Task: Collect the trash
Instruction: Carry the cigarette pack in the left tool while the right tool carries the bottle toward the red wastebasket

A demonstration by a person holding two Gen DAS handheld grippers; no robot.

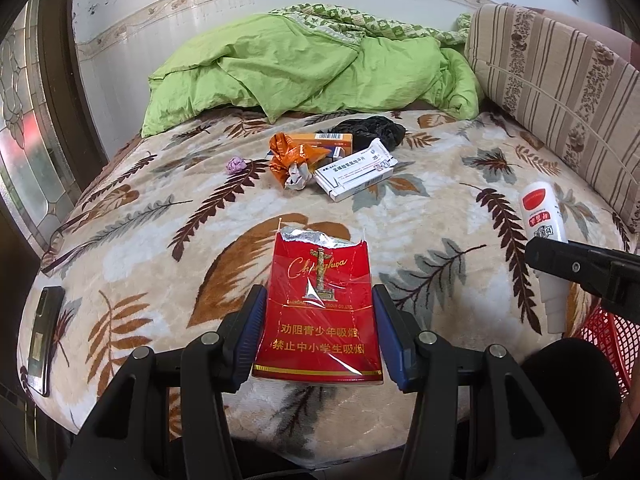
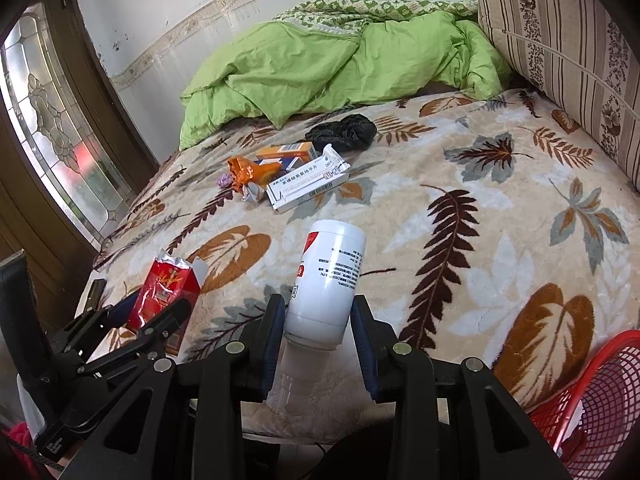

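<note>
While clamped between left tongs (image 1: 318, 320), red cigarette pack (image 1: 320, 304), right tongs (image 2: 318, 330) gripping white bottle (image 2: 328, 276).

I see a bed (image 1: 160, 216) covered by a cream blanket (image 2: 500, 220) printed with brown and grey leaves. At the far end of the bed lies a rumpled green quilt (image 1: 304, 68) against a white wall (image 1: 132, 4) with a floral border. Left of the bed, daylight comes through a patterned glass door (image 2: 48, 120). A striped cushion (image 1: 560, 96) stands right of the bed.

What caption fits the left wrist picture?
Left gripper holds a torn red cigarette pack above the leaf-patterned blanket.
</note>
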